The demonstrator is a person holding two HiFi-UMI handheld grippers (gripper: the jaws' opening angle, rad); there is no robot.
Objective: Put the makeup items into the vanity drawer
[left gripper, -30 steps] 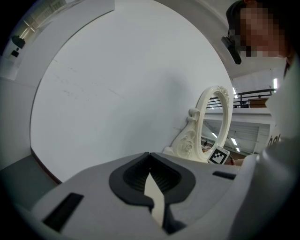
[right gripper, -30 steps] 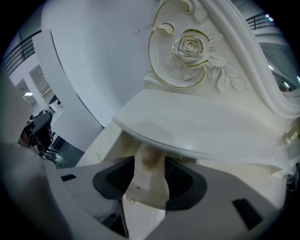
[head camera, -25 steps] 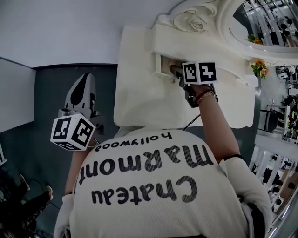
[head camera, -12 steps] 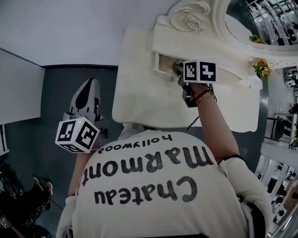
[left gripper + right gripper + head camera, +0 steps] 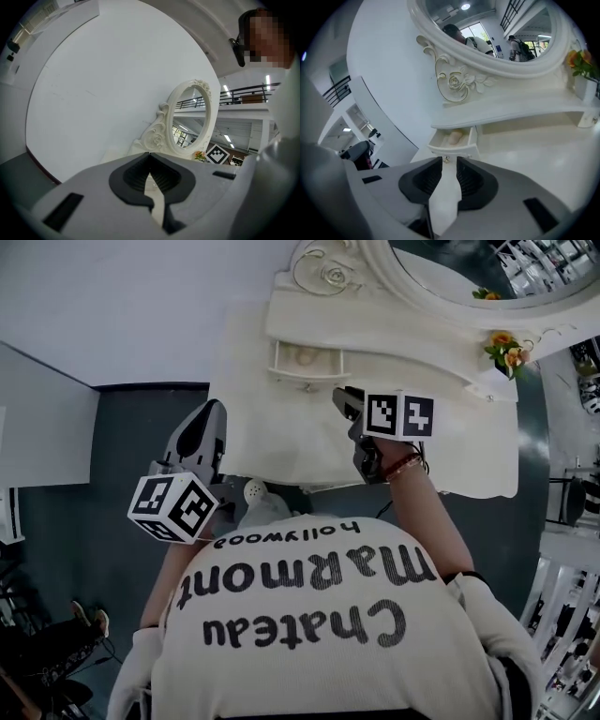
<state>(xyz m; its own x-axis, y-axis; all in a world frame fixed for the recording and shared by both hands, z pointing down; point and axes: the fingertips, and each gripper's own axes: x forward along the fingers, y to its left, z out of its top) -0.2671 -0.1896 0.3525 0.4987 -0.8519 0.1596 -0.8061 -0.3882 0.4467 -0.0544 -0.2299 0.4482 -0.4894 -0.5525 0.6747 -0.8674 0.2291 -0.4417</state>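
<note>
The left gripper (image 5: 212,413) hangs at the front-left corner of the surface (image 5: 281,442), over dark floor (image 5: 131,427), its jaws pressed together on nothing. The right gripper (image 5: 341,397) is above bare surface with room on every side; its jaws have just been closing and stand narrowly spread, empty. Beyond it the small drawer (image 5: 305,369) stands open with a pale makeup item (image 5: 305,357) inside; the oval mirror (image 5: 441,268) and flowers (image 5: 503,348) are behind, well apart from both grippers.
</note>
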